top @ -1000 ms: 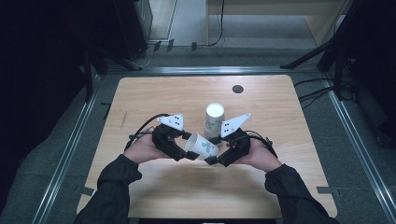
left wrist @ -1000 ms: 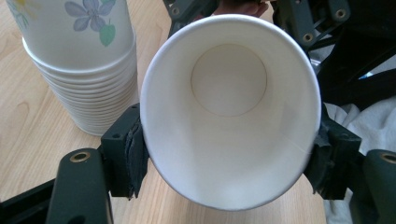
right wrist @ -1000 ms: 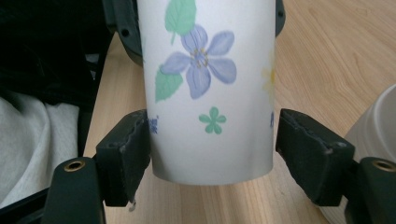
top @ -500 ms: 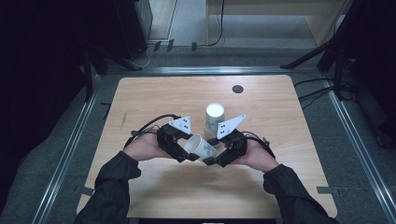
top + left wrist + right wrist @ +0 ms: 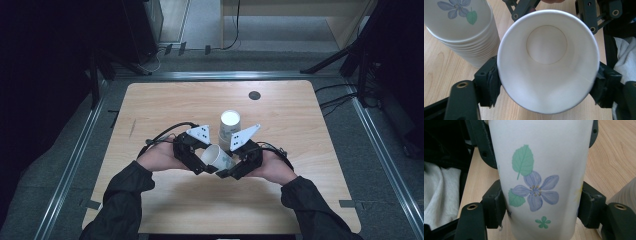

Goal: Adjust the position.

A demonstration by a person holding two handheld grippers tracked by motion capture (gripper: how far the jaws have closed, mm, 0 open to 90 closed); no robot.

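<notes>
A white paper cup with a blue flower print lies on its side just above the table, between both grippers. My left gripper has its pads against the open rim. Its jaws have just been opening, with the cup still between them. My right gripper takes the cup's body from the other end. Its jaws have just been closing, and both pads now press the sides. A stack of the same cups stands upside down just behind the grippers.
The wooden table has a small black disc near its far edge. Metal rails run along the table's sides. The cup stack stands close beside the held cup. A white cloth sleeve lies at the left.
The two grippers have drawn slightly closer together around the cup. The stack has not moved.
</notes>
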